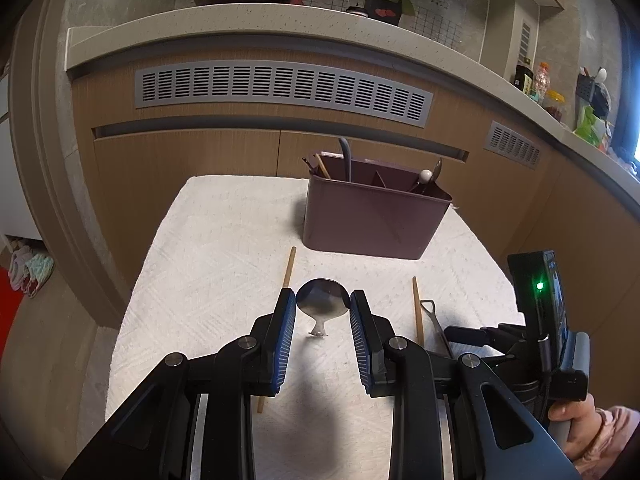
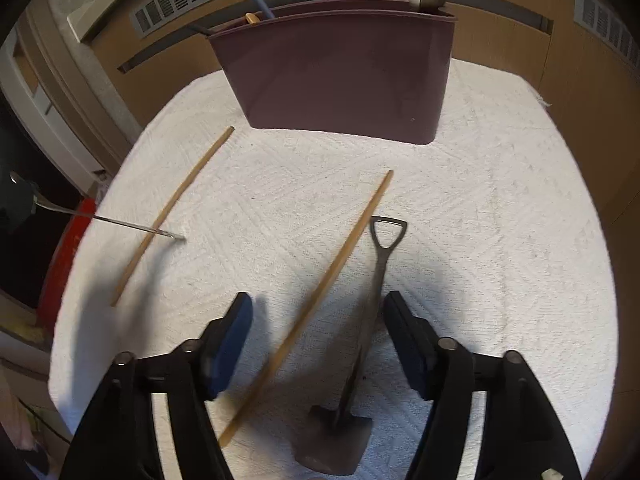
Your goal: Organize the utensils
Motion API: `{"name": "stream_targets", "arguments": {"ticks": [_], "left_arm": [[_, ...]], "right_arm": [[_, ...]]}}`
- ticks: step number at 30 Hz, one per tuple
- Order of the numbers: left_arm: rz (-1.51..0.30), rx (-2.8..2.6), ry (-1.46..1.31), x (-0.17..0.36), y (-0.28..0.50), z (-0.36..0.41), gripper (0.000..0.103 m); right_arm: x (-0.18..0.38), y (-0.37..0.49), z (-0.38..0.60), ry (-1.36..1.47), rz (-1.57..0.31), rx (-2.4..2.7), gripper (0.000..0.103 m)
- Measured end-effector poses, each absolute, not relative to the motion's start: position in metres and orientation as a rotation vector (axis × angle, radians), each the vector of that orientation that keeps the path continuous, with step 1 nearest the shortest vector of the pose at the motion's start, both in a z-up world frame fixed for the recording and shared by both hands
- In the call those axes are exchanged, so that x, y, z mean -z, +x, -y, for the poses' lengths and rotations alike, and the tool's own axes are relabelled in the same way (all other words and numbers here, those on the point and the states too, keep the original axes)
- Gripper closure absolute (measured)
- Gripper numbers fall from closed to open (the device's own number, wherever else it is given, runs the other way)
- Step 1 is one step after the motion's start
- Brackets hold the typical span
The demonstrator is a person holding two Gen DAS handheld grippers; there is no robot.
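Note:
My left gripper [image 1: 323, 302] is shut on the bowl of a metal spoon [image 1: 322, 300]; its handle slants down to the white cloth [image 1: 208, 264], as the right wrist view [image 2: 104, 220] shows. A mauve utensil caddy [image 1: 374, 216] stands at the back holding several utensils. My right gripper [image 2: 318, 312] is open just above a wooden chopstick [image 2: 320, 296] and a shovel-shaped metal spoon [image 2: 372, 304], both lying between its fingers. A second chopstick [image 2: 176, 208] lies to the left.
Wooden cabinet fronts with grey vent grilles [image 1: 280, 88] rise behind the table. A stone counter [image 1: 280, 28] above carries jars and bottles [image 1: 548, 88]. The cloth's edges drop off on the left and right.

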State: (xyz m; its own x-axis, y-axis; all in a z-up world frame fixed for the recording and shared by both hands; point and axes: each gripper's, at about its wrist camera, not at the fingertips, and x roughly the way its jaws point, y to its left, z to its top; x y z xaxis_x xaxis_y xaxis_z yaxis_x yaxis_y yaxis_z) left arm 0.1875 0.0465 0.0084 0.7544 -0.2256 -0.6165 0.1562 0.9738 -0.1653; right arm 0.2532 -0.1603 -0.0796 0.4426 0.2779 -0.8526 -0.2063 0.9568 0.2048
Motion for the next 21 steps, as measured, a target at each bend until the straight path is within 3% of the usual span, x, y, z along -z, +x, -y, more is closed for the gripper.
{"name": "stream_targets", "arguments": {"ticks": [2, 4, 15, 17, 19, 21], "left_arm": [[-0.688, 0.209, -0.111, -0.007, 0.189, -0.047, 0.074], [-0.688, 0.209, -0.114, -0.007, 0.189, -0.048, 0.074], [-0.686, 0.212, -0.134, -0.005, 0.191, -0.053, 0.074], [-0.687, 0.212, -0.132, -0.005, 0.191, -0.053, 0.074], [-0.688, 0.211, -0.132, -0.005, 0.191, -0.053, 0.074], [-0.687, 0.21, -0.133, -0.005, 0.191, -0.053, 0.074]], "right_arm": [[0.079, 0.254, 0.161, 0.099, -1.075, -0.321, 0.022], [0.08, 0.254, 0.163, 0.141, -1.095, -0.365, 0.0], [0.083, 0.255, 0.161, 0.146, -1.155, -0.421, 0.003], [0.081, 0.248, 0.156, 0.067, -1.119, -0.37, 0.021], [0.081, 0.242, 0.148, -0.081, -1.062, -0.278, 0.067], [0.08, 0.241, 0.149, -0.117, -1.038, -0.257, 0.087]]}}
